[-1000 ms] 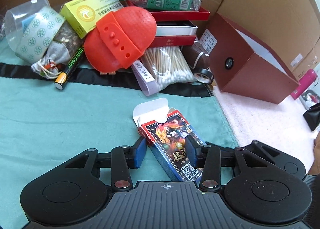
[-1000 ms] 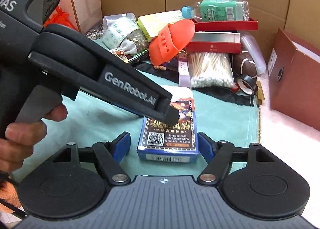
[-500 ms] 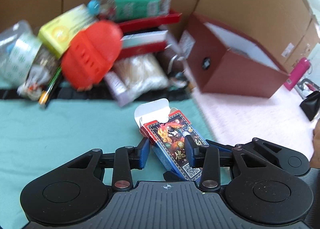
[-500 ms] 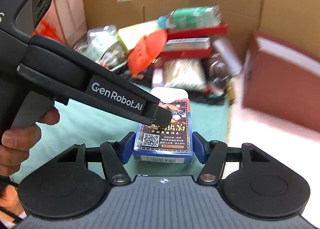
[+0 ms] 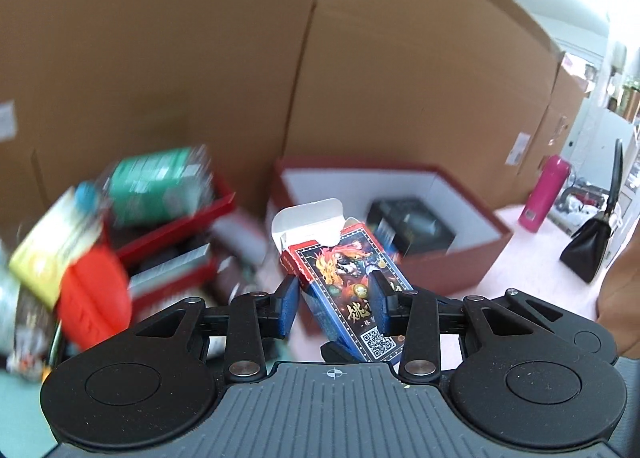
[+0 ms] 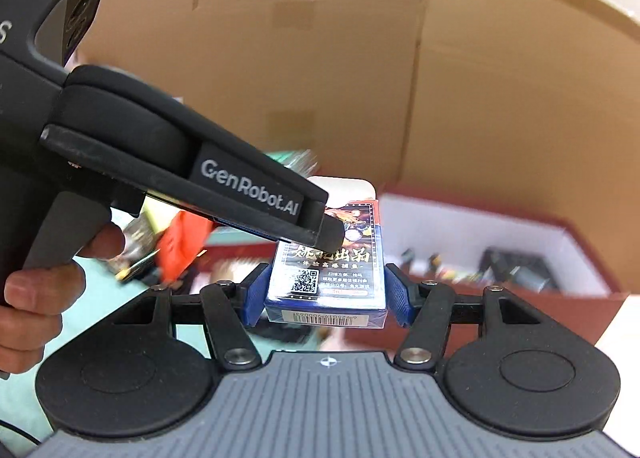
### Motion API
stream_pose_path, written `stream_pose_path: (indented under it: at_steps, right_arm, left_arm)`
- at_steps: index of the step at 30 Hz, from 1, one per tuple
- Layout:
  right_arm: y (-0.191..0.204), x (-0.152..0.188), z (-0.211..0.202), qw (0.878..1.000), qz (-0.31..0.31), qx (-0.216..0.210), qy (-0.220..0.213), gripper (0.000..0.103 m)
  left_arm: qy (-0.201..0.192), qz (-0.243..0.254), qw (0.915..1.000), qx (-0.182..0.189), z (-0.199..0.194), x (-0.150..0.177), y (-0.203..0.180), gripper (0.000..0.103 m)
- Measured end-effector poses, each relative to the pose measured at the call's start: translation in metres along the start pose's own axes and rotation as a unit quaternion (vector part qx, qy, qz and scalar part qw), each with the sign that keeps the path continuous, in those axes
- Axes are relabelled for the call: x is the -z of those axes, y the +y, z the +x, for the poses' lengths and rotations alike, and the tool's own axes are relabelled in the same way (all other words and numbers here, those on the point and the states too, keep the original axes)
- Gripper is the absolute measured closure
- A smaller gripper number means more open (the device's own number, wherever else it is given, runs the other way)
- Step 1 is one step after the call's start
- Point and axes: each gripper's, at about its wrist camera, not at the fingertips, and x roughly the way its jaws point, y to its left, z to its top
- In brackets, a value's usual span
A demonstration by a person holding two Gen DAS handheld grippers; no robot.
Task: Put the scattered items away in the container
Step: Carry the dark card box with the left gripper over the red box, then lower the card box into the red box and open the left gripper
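A blue playing-card box [image 5: 348, 278] with its white top flap open hangs in the air, tilted, in front of the open dark-red container [image 5: 452, 266]. My left gripper [image 5: 334, 300] is shut across the box's thin sides. My right gripper [image 6: 326, 298] is shut on the wider sides of the same card box [image 6: 332, 274] near its barcode end. In the right wrist view the left gripper's black body [image 6: 200, 178] lies over the box, held by a hand [image 6: 36, 298]. The container [image 6: 480, 210] has white inner walls and holds a black item [image 5: 412, 222].
A blurred pile lies at the left: an orange silicone glove [image 5: 96, 298], a green-labelled bottle [image 5: 160, 186], a yellow box [image 5: 52, 254], red trays [image 5: 172, 234]. Cardboard walls [image 5: 200, 58] stand behind. A pink bottle [image 5: 544, 194] and black handbag [image 5: 596, 238] sit at the right.
Both grippers closed on the card box and lifted it off the teal cloth. It now hangs higher and closer to the red container, whose inside has come into view.
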Motion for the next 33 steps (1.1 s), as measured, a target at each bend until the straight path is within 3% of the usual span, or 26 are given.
stream_pose_path:
  at_steps: [6, 12, 28, 33]
  right_arm:
    - [-0.032, -0.02, 0.022, 0.999, -0.002, 0.045, -0.016, 0.037]
    - [-0.064, -0.022, 0.054, 0.997, -0.003, 0.071, -0.003, 0.037]
    - [-0.122, 0.001, 0.116, 0.993, 0.042, 0.081, 0.07, 0.037]
    - [-0.13, 0.004, 0.123, 0.992, 0.06, 0.072, 0.08, 0.038]
  left_arm:
    - [-0.011, 0.024, 0.9995, 0.019, 0.039, -0.038, -0.016, 0.065]
    - [0.005, 0.031, 0.9987, 0.039, 0.09, -0.056, -0.021, 0.065]
    - [0.076, 0.028, 0.9941, 0.073, 0.189, -0.053, -0.026, 0.062]
    - [0.084, 0.039, 0.9934, 0.068, 0.199, -0.051, -0.029, 0.049]
